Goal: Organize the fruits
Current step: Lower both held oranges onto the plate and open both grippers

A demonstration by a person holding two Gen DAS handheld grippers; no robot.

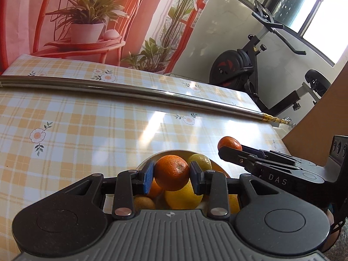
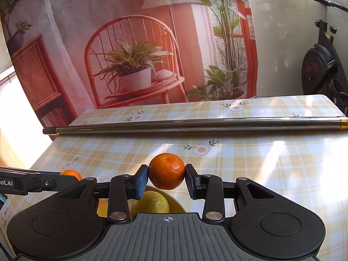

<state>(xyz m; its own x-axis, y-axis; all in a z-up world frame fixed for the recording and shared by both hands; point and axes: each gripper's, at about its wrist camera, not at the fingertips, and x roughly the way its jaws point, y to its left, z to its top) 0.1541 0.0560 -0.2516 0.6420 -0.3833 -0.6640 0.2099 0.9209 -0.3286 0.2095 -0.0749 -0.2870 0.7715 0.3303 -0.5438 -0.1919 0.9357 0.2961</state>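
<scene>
The left gripper [image 1: 171, 175] is clamping an orange [image 1: 171, 172] above the fruit bowl [image 1: 174, 152], while the right gripper [image 2: 167, 179] is pinching a mandarin [image 2: 167, 171] beside it; each should be lowering gently, releasing only once seated.

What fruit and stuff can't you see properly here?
- Bowl, left wrist view: the left gripper and its orange hide most of it, so no fruit count.
- Right wrist view: lemon half covered by the gripper body.
- Metal pole: right end cut off.
</scene>
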